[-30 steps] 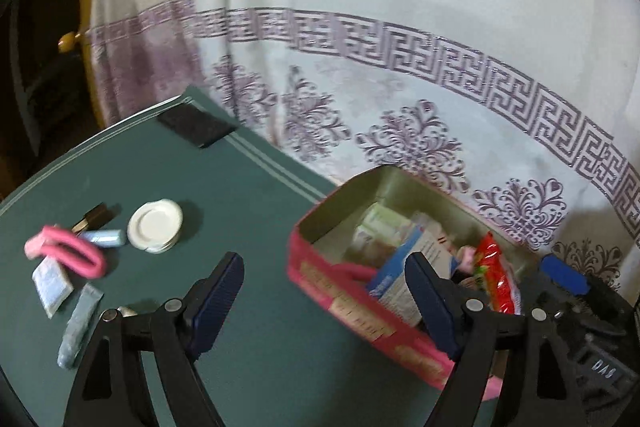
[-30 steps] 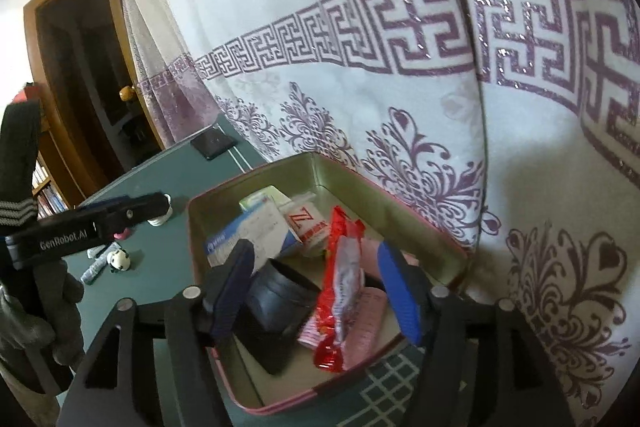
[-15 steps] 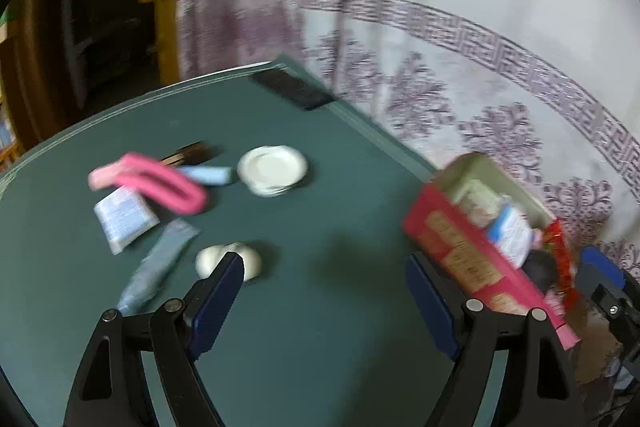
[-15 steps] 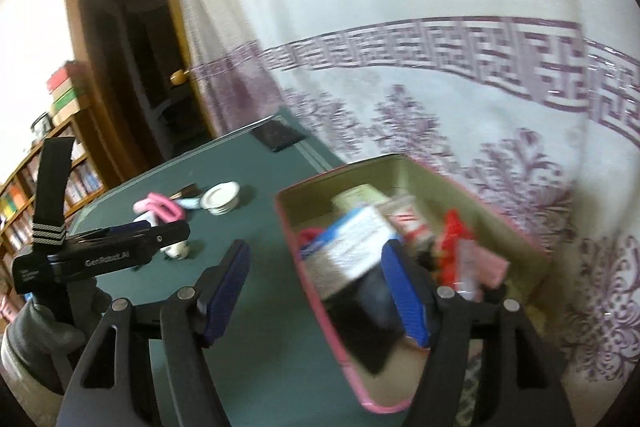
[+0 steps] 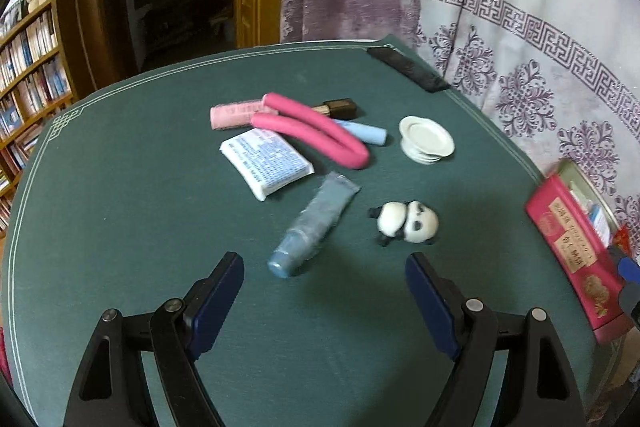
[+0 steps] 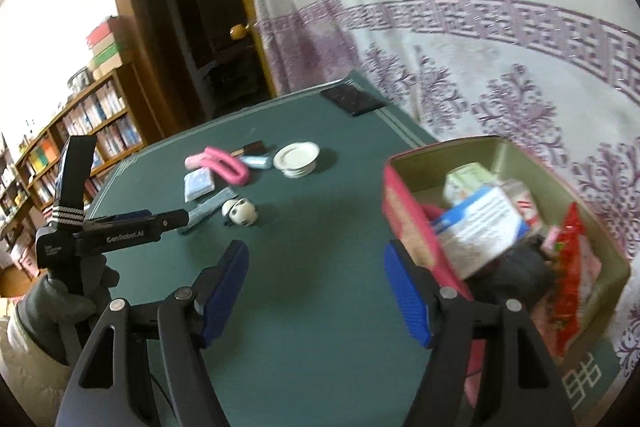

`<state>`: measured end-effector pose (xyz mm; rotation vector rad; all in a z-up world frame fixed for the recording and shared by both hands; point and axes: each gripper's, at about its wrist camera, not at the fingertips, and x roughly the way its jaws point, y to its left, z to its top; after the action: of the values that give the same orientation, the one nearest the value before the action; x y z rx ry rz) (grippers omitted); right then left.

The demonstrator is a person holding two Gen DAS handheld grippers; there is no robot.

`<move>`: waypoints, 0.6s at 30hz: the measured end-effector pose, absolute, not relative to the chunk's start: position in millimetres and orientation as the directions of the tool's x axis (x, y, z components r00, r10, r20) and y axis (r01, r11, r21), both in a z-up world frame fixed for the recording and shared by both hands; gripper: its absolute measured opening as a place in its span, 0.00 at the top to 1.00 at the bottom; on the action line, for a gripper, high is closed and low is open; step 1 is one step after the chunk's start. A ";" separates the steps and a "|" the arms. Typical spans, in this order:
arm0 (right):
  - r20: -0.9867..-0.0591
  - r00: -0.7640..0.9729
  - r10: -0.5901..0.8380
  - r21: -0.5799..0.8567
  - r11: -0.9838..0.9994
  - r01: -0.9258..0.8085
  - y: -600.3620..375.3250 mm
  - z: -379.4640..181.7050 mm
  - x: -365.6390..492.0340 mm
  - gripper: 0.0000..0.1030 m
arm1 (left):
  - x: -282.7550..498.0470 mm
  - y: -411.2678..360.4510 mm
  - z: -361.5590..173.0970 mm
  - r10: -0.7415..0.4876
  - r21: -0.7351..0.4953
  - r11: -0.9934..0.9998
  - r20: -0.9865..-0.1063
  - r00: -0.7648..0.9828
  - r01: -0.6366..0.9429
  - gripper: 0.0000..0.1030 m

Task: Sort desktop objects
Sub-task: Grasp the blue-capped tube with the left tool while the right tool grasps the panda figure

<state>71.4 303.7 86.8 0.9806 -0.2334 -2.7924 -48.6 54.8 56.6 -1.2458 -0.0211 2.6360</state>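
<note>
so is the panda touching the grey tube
Apart: the left wrist view shows bare green mat between the panda and the grey tube.

Black tongs (image 6: 316, 287), blue ribbed pads (image 6: 224, 287), silver screws; glove (image 6: 60, 303) seemingly grey.

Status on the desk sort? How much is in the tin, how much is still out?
Done: the pink tin already holds several packets and boxes. In hand: nothing; left gripper and right gripper are both open and empty. Left: the panda, blue tube, white packet, pink band, white dish and others lie loose on the table.
</note>
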 end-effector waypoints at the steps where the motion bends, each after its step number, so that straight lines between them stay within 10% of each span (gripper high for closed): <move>1: -0.607 -0.765 -0.216 0.204 -0.972 0.113 301.4 85.8 70.2 0.28 | -49.5 53.7 55.1 0.207 -0.107 -0.975 -0.763 -0.612 -0.196 0.18; 18: -0.666 -0.696 -0.269 0.222 -0.962 0.159 270.5 61.1 37.7 0.28 | -76.5 40.7 31.2 0.178 -0.096 -0.981 -0.798 -0.576 -0.170 0.18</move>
<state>37.7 270.5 61.1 1.0890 -0.2163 -2.6873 -76.5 40.7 31.2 -1.3318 -0.0129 2.6264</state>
